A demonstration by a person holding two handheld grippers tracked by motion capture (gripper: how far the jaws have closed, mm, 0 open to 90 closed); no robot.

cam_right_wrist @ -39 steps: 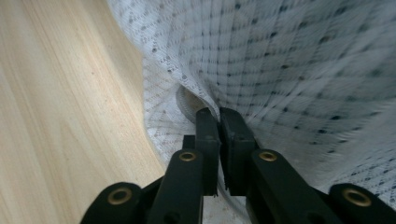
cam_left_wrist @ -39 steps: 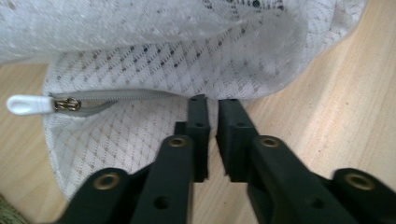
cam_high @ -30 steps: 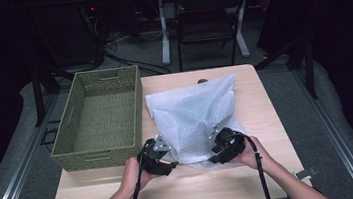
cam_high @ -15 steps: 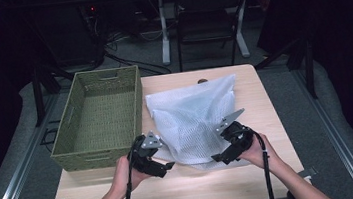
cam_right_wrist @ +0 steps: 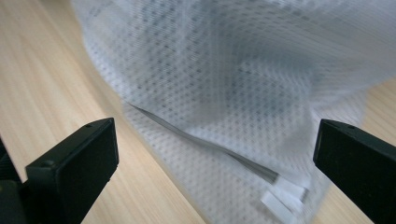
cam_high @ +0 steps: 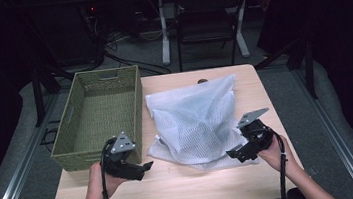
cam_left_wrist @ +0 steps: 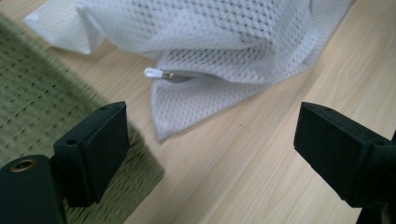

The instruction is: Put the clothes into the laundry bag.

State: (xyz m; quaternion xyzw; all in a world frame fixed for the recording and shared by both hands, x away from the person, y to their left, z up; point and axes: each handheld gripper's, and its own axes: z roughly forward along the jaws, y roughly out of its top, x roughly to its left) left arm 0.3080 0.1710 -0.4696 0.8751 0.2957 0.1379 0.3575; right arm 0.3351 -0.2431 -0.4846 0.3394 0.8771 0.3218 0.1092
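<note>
- Here, the left gripper (cam_high: 144,167) is held wide open beside the mesh bag (cam_high: 195,122), nothing gripped.
- The right gripper (cam_high: 235,154) is spread wide at the bag's near edge.

The mesh bag (cam_high: 196,122) lies on the table (cam_high: 184,184), right of the basket (cam_high: 100,113)

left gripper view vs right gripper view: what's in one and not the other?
Left gripper view: the white zipper pull at the near corner of the mesh laundry bag, and the green woven basket beside that corner. The left claw is open over bare wood, short of the bag.

Right gripper view: the grey zipper line running to a stitched white end tab, with the right claw open and the bag's edge between its jaws.

Both: the same white mesh bag, the light wood table, and two black jaws spread wide, gripping nothing.
</note>
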